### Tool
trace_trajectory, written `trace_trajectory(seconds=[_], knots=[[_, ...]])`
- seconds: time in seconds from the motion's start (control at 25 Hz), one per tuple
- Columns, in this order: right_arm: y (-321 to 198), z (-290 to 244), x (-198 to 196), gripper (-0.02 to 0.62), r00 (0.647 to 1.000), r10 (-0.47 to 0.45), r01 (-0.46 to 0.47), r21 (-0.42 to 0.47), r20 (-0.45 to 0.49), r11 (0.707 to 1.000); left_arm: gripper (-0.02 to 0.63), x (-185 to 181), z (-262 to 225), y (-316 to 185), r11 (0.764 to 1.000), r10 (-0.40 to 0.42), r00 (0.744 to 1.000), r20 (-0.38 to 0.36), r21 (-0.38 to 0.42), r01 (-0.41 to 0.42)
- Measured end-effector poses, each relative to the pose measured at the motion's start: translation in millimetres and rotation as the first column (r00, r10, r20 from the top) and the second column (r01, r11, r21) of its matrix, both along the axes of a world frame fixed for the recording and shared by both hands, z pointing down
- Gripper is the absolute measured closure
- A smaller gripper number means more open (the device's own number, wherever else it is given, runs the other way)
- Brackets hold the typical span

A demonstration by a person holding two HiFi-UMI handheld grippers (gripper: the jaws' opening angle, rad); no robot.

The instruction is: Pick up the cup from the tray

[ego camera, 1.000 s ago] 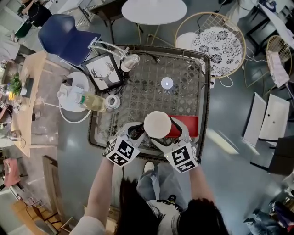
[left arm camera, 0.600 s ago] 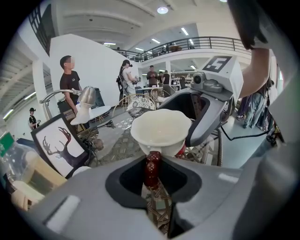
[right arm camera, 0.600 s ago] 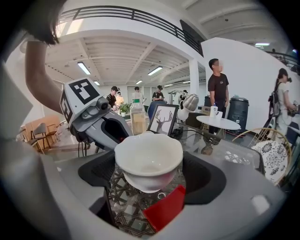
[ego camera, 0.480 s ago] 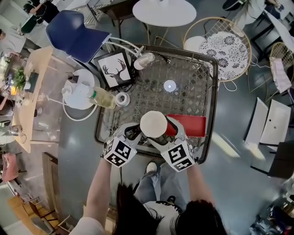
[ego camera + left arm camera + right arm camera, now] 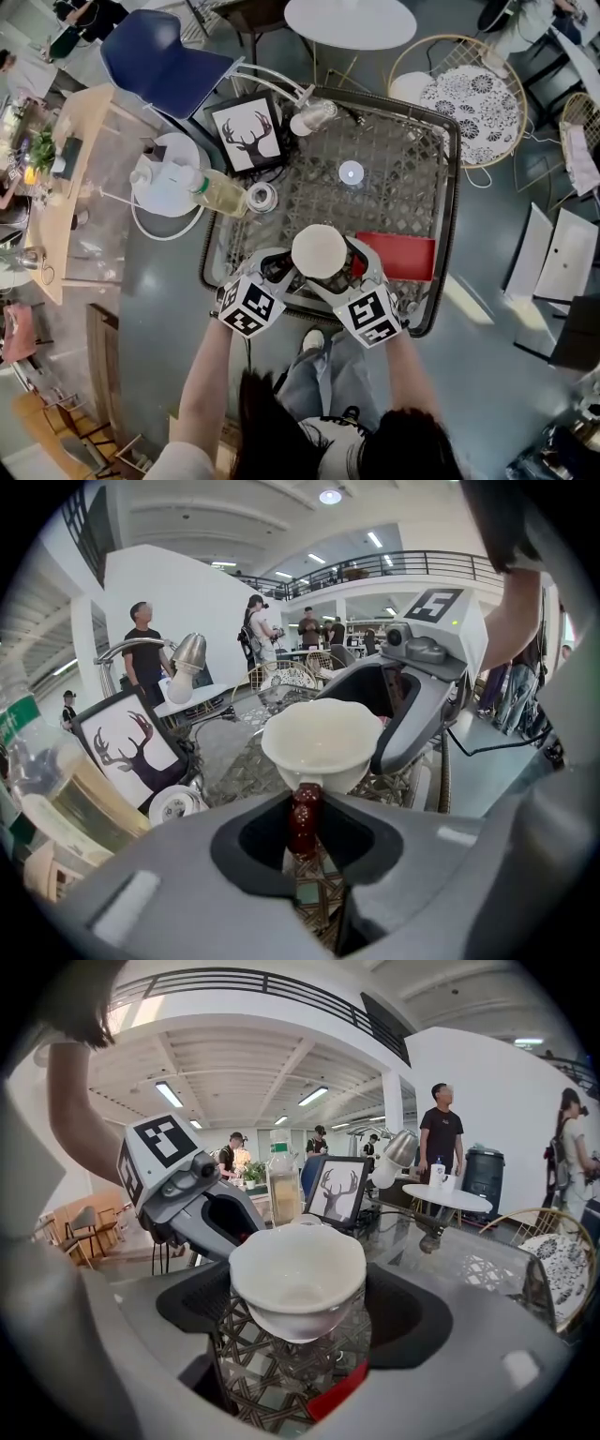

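A white cup (image 5: 319, 251) with a wavy rim hangs above the woven table, just left of the red tray (image 5: 405, 256). My left gripper (image 5: 286, 267) is shut on the cup's dark red beaded handle (image 5: 302, 813), below the bowl (image 5: 323, 742). My right gripper (image 5: 342, 267) comes in from the other side, and its jaws stand on both sides of the bowl (image 5: 298, 1274) and touch it. A corner of the red tray (image 5: 337, 1391) shows under the cup in the right gripper view. The cup looks empty.
On the glass-topped wicker table (image 5: 450, 187) stand a framed deer picture (image 5: 248, 136), a desk lamp (image 5: 314, 117), a bottle (image 5: 217, 192), a small round tin (image 5: 262, 197) and a small round light (image 5: 351, 172). A blue chair (image 5: 159, 56) and a wire chair (image 5: 473, 103) stand beyond. People stand in the background.
Both grippers keep their hold on the cup. The cup has drifted slightly left of the red tray, and the head view has shifted a little over the table.
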State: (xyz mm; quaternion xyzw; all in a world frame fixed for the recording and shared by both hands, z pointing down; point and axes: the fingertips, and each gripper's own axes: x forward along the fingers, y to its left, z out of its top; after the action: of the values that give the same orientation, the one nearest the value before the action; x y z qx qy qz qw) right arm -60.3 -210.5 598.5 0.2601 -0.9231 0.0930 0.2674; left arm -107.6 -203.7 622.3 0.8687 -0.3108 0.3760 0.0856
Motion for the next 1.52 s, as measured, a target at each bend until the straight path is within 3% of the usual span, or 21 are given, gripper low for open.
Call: trace_trajectory(seconds=[1.36, 1.52], knots=[[-5.2, 22.3, 13.9, 0.127, 0.998, 0.046, -0.048, -0.045, -0.039, 0.998, 0.529, 11.1, 24.6, -10.4, 1.000, -0.028, 0.999, 0.017, -0.012, 0.028], [-3.2, 16.2, 18.0, 0.153, 0.998, 0.052, -0.052, -0.034, -0.018, 0.998, 0.519, 10.4, 26.1, -6.9, 1.000, -0.010, 0.999, 0.043, -0.024, 0.011]])
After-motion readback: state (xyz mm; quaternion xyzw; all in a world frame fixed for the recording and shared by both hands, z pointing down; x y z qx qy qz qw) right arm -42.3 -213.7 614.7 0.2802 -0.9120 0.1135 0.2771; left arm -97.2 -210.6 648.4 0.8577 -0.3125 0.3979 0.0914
